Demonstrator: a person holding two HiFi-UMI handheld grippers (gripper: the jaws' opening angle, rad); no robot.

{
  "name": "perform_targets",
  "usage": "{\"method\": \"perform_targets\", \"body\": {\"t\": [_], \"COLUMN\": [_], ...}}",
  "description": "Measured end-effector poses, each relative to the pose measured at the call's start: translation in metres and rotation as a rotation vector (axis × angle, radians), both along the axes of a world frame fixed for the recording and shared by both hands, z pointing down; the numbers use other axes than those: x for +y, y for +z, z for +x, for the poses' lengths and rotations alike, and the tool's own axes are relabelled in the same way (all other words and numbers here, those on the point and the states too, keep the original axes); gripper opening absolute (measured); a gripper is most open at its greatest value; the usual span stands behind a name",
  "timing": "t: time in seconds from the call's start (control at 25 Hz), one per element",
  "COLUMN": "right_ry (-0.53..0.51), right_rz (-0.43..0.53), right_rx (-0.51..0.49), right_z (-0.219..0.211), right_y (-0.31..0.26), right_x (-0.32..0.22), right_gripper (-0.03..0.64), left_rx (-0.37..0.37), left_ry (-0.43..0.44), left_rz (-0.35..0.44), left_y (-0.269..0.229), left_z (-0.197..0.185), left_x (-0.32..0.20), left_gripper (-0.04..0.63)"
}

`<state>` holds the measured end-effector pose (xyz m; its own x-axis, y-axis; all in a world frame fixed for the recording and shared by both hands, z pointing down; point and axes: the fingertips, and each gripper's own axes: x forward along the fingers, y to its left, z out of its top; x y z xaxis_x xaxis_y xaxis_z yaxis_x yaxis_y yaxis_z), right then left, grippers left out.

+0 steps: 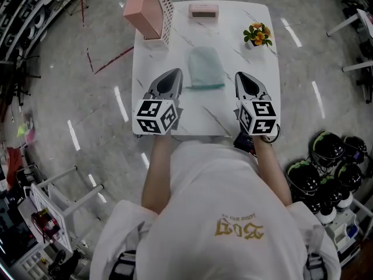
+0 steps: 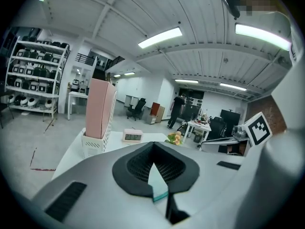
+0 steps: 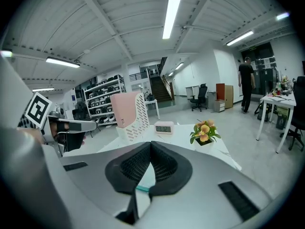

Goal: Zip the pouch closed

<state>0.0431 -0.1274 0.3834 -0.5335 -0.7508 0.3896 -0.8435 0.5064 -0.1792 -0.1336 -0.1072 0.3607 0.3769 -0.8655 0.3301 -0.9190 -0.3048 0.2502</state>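
Our left gripper [image 1: 175,73] and right gripper [image 1: 242,76] hover by the counter's [image 1: 204,118] near edge, fingers [image 2: 136,166] clenched empty. The pouch [image 1: 205,67] sits mid-counter between them, open counter around.

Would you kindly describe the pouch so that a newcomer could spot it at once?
Look at the white table. At its middle, between the pink clock and the person, lies the pouch. It alone is flat, soft and pale green, with a darker teal strip along its near edge.
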Motion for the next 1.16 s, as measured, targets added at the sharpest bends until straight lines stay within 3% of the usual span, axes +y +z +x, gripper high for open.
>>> {"method": "perform_targets", "body": {"t": [1.16], "right_ry": [-0.011], "right_rz": [-0.034], "right_rx": [-0.042], "right_z": [0.008], "right_y": [0.004], "right_x": [0.001], "right_gripper": [0.011], "left_rx": [0.022], "left_ry": [0.024], "left_rz": [-0.023], "left_y": [0.011], "left_z": [0.005], "left_x": [0.006], "left_gripper": [0.017]}}
